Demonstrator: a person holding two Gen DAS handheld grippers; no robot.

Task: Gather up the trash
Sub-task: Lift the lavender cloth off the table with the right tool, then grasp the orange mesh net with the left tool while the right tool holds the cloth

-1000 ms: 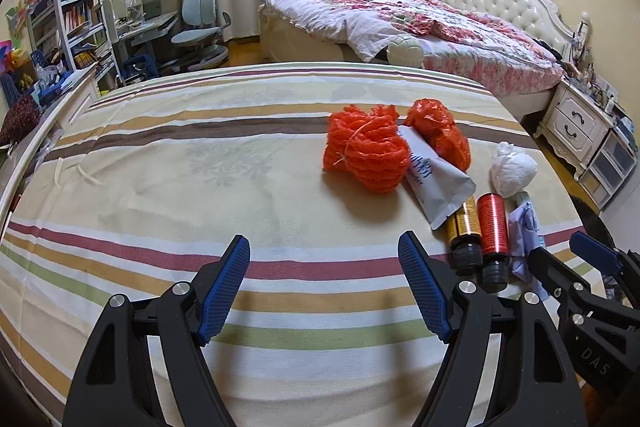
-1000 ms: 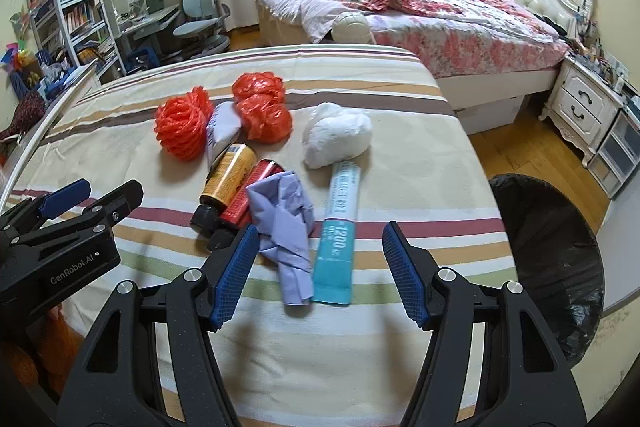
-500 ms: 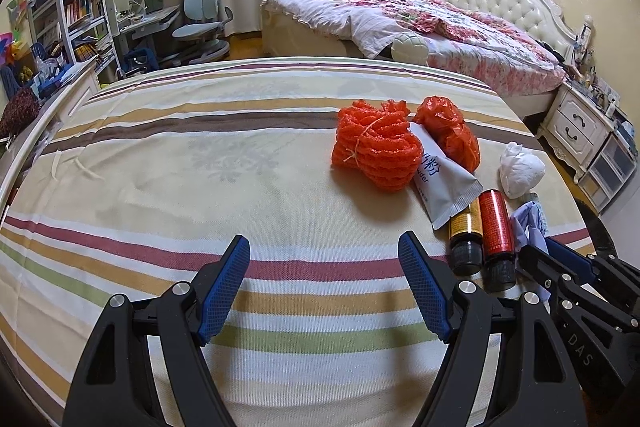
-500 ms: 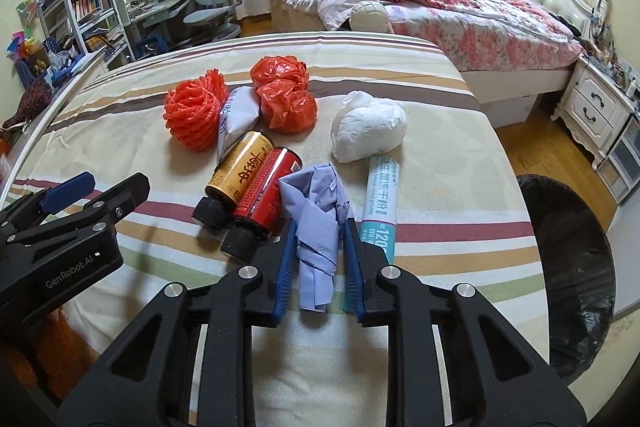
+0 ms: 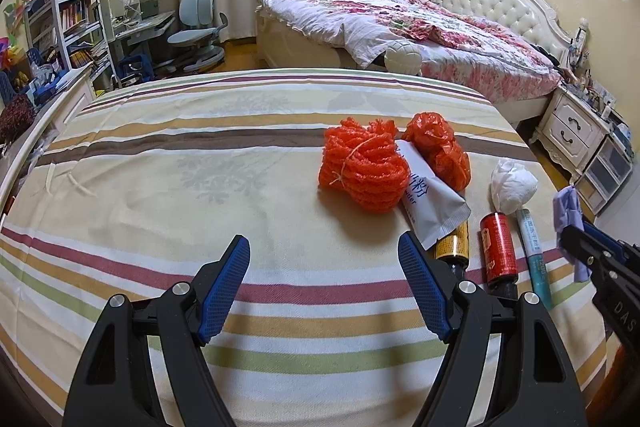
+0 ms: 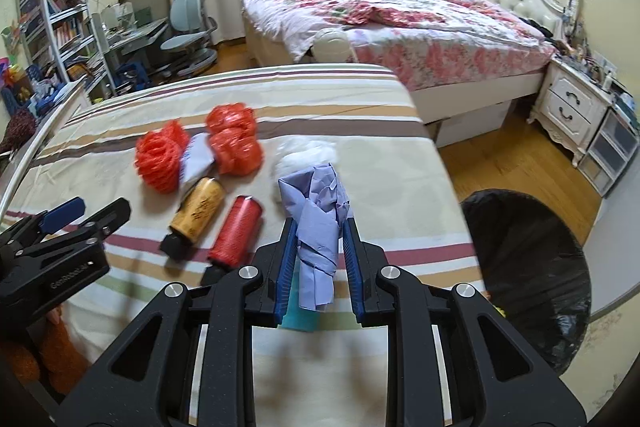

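My right gripper [image 6: 319, 247] is shut on a crumpled lilac paper [image 6: 318, 211] and holds it lifted above the striped bedcover [image 6: 392, 195]; the paper also shows in the left wrist view [image 5: 568, 207]. My left gripper [image 5: 324, 267] is open and empty over the cover, short of the trash. On the cover lie an orange net ball [image 5: 362, 165], an orange plastic bag [image 5: 440, 147], a grey pouch [image 5: 428, 199], a gold can [image 6: 198, 205], a red can [image 6: 240, 227], a white wad [image 5: 514, 185] and a teal tube [image 5: 534, 255]. A black-lined trash bin [image 6: 528, 267] stands on the floor at the right.
A floral bed [image 6: 400, 23] with a white headboard stands behind. A white nightstand [image 6: 572, 107] and drawers are at the right. A desk, chair [image 5: 196, 23] and bookshelf [image 5: 60, 7] stand at the back left. The cover's right edge drops to wooden floor.
My right gripper closed on the lilac paper and lifted it off the cover, moving right toward the bin. My left gripper stayed open and barely moved.
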